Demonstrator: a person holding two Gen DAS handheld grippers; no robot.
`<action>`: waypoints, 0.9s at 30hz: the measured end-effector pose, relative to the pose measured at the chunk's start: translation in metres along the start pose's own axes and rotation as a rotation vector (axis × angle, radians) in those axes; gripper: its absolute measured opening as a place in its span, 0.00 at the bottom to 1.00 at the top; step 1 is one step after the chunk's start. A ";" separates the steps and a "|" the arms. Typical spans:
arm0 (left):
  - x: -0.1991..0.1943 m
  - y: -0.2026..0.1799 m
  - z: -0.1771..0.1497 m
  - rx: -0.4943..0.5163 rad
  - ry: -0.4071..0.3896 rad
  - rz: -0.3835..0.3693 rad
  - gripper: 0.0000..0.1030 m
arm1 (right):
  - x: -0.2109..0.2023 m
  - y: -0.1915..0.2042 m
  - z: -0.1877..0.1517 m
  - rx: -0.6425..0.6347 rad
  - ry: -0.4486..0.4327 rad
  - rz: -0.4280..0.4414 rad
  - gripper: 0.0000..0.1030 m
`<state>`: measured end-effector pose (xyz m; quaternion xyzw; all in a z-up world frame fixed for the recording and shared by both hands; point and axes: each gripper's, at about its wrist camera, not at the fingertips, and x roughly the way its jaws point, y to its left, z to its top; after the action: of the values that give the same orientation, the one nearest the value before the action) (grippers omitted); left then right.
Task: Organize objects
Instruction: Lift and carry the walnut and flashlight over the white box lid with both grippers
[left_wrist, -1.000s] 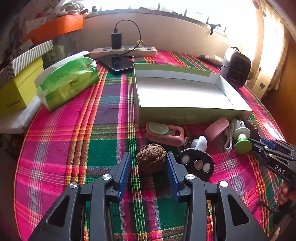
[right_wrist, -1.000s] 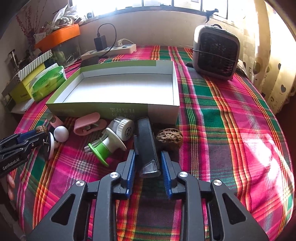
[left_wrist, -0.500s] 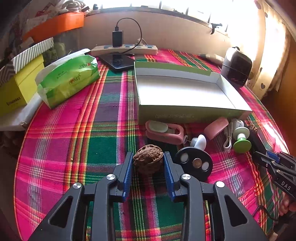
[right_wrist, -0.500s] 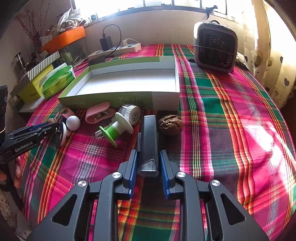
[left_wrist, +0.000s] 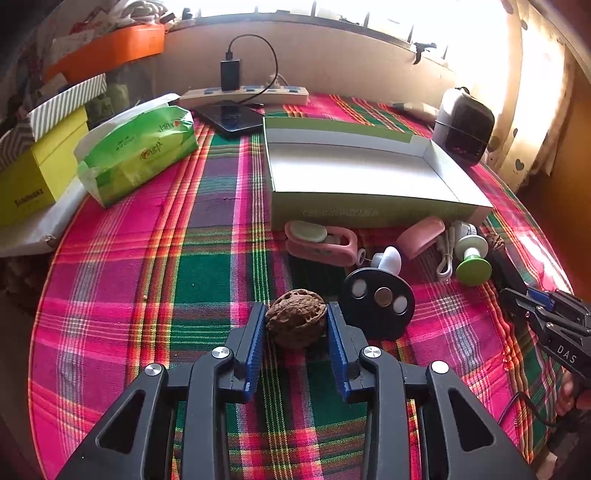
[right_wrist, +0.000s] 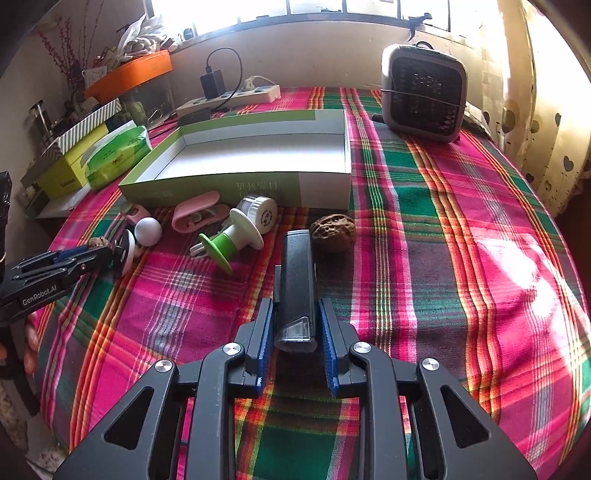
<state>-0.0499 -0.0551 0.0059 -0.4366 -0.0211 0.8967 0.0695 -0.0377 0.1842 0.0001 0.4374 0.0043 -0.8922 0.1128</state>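
Left claw marked "GenRobot.AI" clamps walnut; right claw marked "DAS" clamps black bar.

Left tool: blue ribbed pads pressed on either side of a wrinkled brown walnut
Walnut: resting on the plaid pink-and-green cloth of the bench
Just right of walnut: black round disc with three small buttons
Behind: shallow open green-and-white cardboard box, its floor bare
Box front: pink plastic clip, green-and-white stopper
Far right: right tool, black, at the frame edge
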 end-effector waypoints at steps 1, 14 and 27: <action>0.000 0.000 0.000 0.001 0.001 0.002 0.30 | 0.001 0.000 0.001 0.001 0.000 0.002 0.26; 0.006 -0.004 0.007 0.003 -0.002 0.028 0.31 | 0.010 0.005 0.010 -0.024 -0.011 -0.018 0.38; 0.007 -0.003 0.009 -0.001 -0.002 0.037 0.29 | 0.010 0.005 0.011 -0.030 -0.014 -0.030 0.25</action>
<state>-0.0614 -0.0507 0.0063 -0.4361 -0.0132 0.8983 0.0525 -0.0513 0.1766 -0.0005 0.4294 0.0237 -0.8966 0.1059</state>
